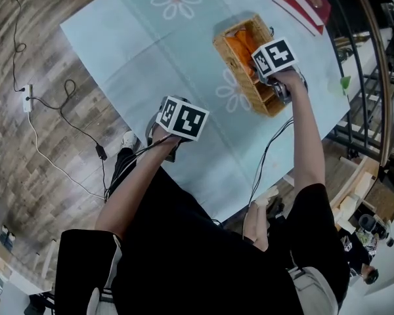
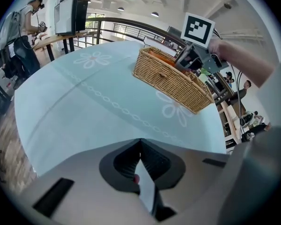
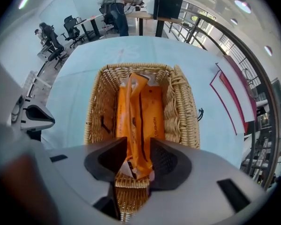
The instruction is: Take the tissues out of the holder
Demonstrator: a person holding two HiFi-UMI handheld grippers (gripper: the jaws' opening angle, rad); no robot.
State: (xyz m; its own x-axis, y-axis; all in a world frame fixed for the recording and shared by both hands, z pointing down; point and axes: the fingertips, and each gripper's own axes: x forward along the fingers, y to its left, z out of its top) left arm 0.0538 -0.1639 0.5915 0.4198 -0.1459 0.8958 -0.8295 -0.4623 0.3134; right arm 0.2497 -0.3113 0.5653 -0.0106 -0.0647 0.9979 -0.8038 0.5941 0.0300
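A wicker basket (image 1: pixel 270 105) stands on the pale blue tablecloth (image 1: pixel 151 51), with an orange tissue pack (image 1: pixel 243 44) lying lengthwise inside it. My right gripper (image 3: pixel 138 154) points straight down over the basket's (image 3: pixel 183 110) near end. Its jaws pinch the near end of the tissue pack (image 3: pixel 141 118), which bunches up between them. In the head view only its marker cube and body (image 1: pixel 279 77) show above the basket. My left gripper (image 1: pixel 177 128) hovers over the table's near edge, well left of the basket (image 2: pixel 171 81). The left gripper (image 2: pixel 140 145) is shut, with nothing held.
A red and white folder (image 1: pixel 306 1) lies at the table's far right corner. A metal railing (image 1: pixel 375 64) runs past the right side. Cables and a power strip (image 1: pixel 27 98) lie on the wooden floor at left. A person (image 2: pixel 23 32) stands far behind the table.
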